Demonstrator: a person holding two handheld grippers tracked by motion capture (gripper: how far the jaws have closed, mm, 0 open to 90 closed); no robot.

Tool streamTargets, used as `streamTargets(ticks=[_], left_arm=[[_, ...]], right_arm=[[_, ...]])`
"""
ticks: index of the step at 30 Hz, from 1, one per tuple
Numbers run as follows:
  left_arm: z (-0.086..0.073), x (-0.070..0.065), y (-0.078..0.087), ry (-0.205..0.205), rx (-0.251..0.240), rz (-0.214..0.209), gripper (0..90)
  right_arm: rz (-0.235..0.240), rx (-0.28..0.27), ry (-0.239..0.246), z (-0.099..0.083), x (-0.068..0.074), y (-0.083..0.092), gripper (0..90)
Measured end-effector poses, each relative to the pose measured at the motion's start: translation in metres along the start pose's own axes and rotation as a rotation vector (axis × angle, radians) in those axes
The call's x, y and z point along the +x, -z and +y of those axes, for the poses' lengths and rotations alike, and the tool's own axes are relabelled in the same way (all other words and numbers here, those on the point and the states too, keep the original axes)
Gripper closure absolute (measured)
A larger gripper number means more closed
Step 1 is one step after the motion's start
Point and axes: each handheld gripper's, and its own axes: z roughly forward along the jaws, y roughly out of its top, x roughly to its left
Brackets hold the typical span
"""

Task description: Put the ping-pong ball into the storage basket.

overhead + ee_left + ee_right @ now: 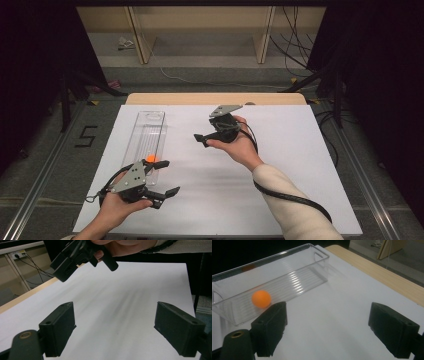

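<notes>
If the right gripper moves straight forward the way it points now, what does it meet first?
Probably the long clear plastic bin holding the small orange ball. It lies ahead and left of the open right gripper, though bare white table comes first; depth is unclear.

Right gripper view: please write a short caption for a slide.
Open right gripper facing a clear plastic tray that holds a small orange ball on the white table.

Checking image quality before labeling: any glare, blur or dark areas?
High view: sides black, white table evenly lit. Right gripper view: bright streaks of glare on the clear bin, orange ball slightly soft. Left gripper view: right hand-held gripper up close, blurred.
</notes>
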Motion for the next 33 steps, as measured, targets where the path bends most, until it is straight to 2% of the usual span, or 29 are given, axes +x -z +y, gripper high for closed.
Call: streamTargets(ticks=[33], left_arm=[[0.000, 0.001, 0.001, 0.001, -0.001, 0.012, 16.1]], right_arm=[[-0.122, -0.025, -0.094, -0.046, -0.038, 0.067, 16.4]])
